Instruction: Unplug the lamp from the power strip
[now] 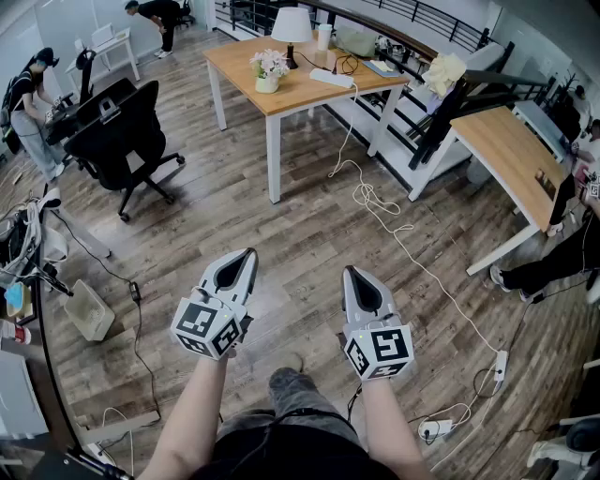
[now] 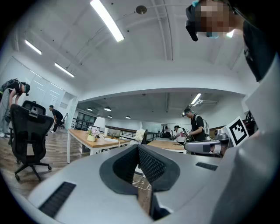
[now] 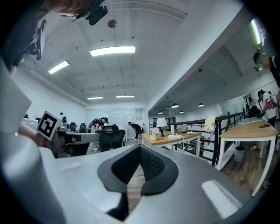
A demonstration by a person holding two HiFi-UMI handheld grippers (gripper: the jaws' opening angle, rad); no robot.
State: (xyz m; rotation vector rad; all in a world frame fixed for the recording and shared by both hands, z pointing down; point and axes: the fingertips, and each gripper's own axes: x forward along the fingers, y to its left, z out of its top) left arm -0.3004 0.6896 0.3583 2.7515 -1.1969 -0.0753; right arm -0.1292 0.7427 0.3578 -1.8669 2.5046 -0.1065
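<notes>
Left tool and right tool are both closed, empty. On the far table, the lamp has a plug that is probably stiff and light; pinch its body at the power strip.

Left gripper, grey plastic two-jaw tool: held level, jaw tips together, nothing between them. Black-and-white marker cube behind the jaws, bare left forearm behind that.

Right gripper, same grey two-jaw make: level, jaws closed and empty. Its own marker cube and bare right forearm sit behind the jaws.

The pair is side by side, apart.
</notes>
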